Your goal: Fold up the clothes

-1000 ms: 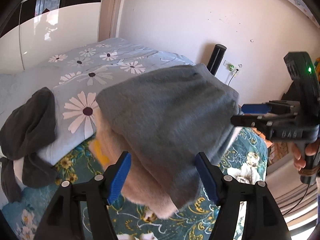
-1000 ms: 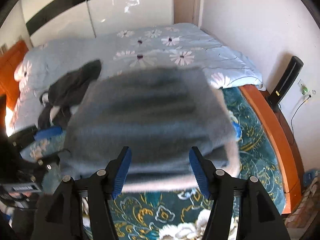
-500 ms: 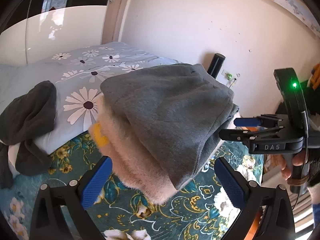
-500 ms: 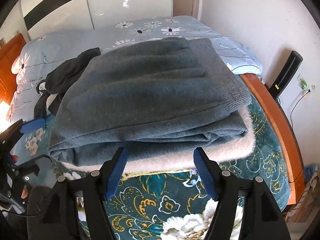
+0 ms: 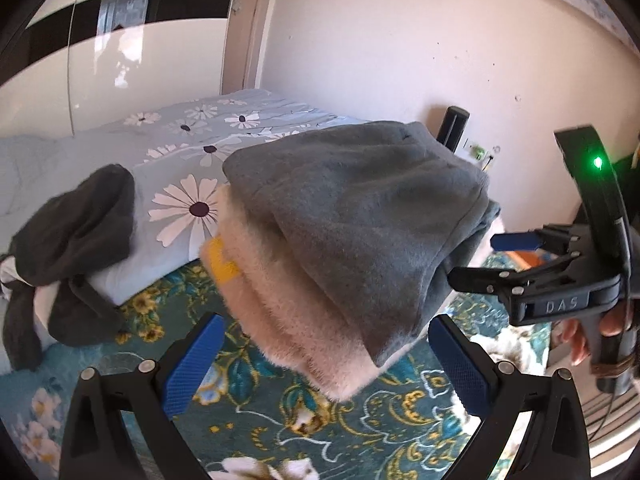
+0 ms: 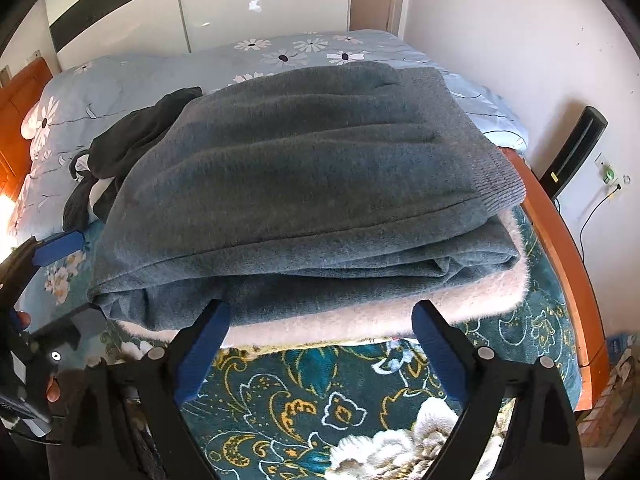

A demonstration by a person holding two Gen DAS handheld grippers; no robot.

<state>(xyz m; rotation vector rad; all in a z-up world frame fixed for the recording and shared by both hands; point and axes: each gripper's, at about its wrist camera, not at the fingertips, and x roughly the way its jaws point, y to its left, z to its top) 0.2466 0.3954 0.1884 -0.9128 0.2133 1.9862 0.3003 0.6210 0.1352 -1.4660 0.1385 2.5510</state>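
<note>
A folded grey garment lies on top of a folded cream fluffy garment, and the stack rests on the teal floral blanket. My left gripper stands wide open at one corner of the stack, its blue pads clear of the cloth. At the long front edge, the jaws of my right gripper are opening, and the pads press on nothing. The grey garment and the cream one fill that view. Each gripper shows in the other's view: the right gripper and the left gripper.
A heap of dark clothes lies on the daisy-print duvet behind the stack. The orange wooden bed frame runs along the right side. A black upright device stands by the wall. A person's hand holds the right gripper's handle.
Both grippers' jaws have spread wide and let go of the grey garment. It was blurred in motion a second ago and now lies still on the cream one.
</note>
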